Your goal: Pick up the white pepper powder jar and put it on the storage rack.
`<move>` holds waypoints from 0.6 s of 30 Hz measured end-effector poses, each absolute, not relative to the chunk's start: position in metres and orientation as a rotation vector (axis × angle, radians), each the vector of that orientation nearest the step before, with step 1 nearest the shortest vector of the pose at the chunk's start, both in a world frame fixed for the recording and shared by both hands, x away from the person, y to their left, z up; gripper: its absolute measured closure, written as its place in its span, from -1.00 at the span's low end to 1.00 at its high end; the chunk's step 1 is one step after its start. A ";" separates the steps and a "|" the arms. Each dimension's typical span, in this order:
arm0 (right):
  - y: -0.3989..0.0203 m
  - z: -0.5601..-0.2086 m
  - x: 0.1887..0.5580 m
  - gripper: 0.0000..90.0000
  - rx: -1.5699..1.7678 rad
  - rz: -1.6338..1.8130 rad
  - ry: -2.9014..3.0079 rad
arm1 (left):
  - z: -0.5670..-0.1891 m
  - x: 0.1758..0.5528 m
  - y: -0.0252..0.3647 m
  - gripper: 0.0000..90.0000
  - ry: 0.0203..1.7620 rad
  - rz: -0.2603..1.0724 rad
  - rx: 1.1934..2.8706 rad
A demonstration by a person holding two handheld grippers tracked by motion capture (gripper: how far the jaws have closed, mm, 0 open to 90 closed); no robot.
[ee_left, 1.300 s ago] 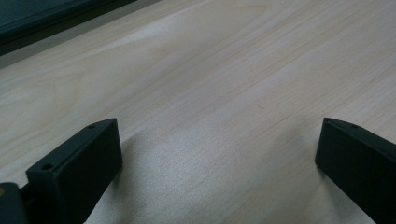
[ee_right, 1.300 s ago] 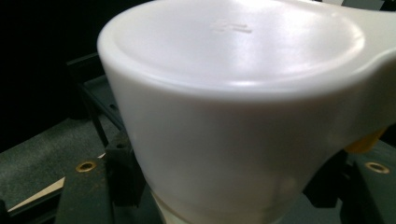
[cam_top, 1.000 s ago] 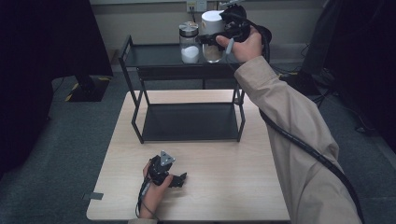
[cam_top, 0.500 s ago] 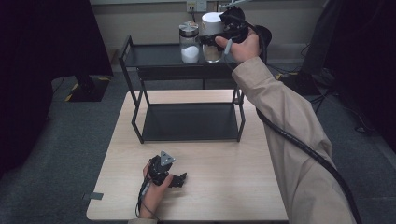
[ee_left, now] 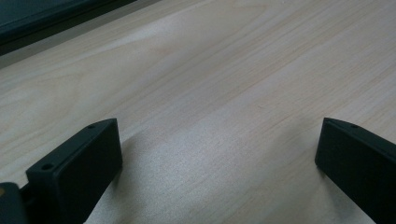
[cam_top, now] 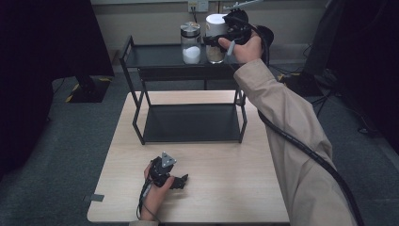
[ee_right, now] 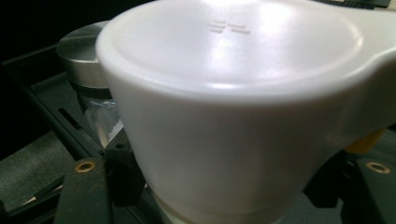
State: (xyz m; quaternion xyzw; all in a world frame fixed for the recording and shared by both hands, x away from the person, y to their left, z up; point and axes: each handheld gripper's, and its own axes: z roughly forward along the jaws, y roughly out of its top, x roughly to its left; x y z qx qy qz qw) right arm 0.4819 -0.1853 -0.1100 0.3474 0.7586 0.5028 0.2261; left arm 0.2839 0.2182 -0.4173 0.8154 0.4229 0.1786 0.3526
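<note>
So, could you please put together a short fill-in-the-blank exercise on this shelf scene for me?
1. The right claw is shut on the jar with the ____ lid.
2. That jar stands on the ____ level of the black shelf rack.
3. The left claw rests on the table with its jaws ____.
4. The jar beside it has a ____ lid.

Missing words: white; top; open; metal

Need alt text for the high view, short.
A person's right gripper is shut on a white-lidded jar standing on the top shelf of a black two-tier rack, beside a metal-lidded jar of white powder. The left gripper rests open on the light wooden table in front of the rack.
</note>
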 end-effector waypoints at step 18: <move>-0.178 -0.116 0.476 -0.80 1.000 1.370 2.052 | -0.417 0.284 0.218 -1.00 1.094 0.462 2.109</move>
